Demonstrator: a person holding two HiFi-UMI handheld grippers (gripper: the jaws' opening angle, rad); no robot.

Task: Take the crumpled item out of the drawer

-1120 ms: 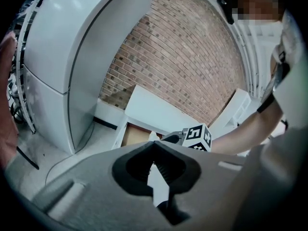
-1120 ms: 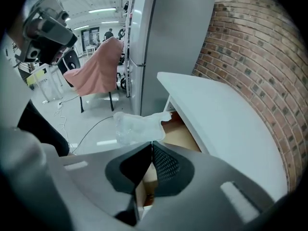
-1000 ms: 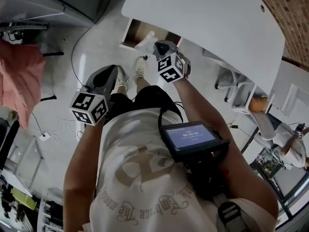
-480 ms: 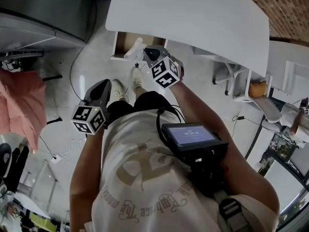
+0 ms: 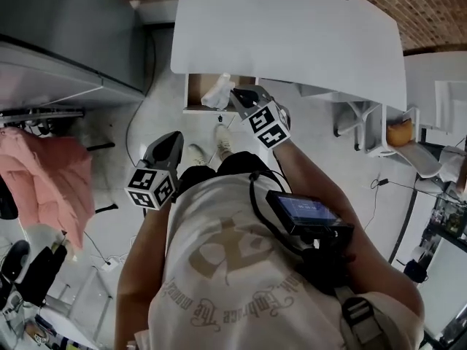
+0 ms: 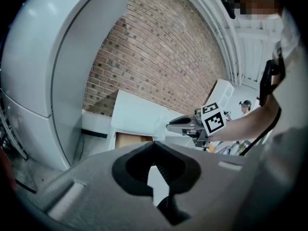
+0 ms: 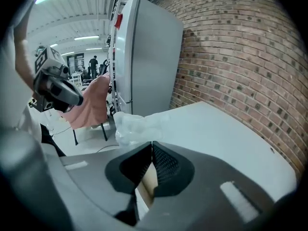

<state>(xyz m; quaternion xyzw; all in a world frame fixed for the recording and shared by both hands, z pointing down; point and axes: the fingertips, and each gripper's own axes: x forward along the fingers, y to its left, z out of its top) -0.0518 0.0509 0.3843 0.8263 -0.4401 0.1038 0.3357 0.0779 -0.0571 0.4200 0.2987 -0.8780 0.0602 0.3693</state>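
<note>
Beneath a white desk [image 5: 292, 28], the right gripper [image 7: 152, 144] is clenched on the crumpled item [image 7: 137, 125], just over the open drawer [image 5: 195, 92]. The left gripper [image 6: 154, 144] is closed on nothing, well apart. Best to pinch firmly and clear the desk edge.

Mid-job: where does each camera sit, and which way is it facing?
Head view: on the person's head, looking steeply down at desk, open drawer and own torso.
Left gripper view: on left gripper, jaws together, facing brick wall, drawer, right gripper.
Right gripper view: on right gripper, shut on crumpled item, facing desk and left gripper.
Shared: each gripper view shows the other gripper.
</note>
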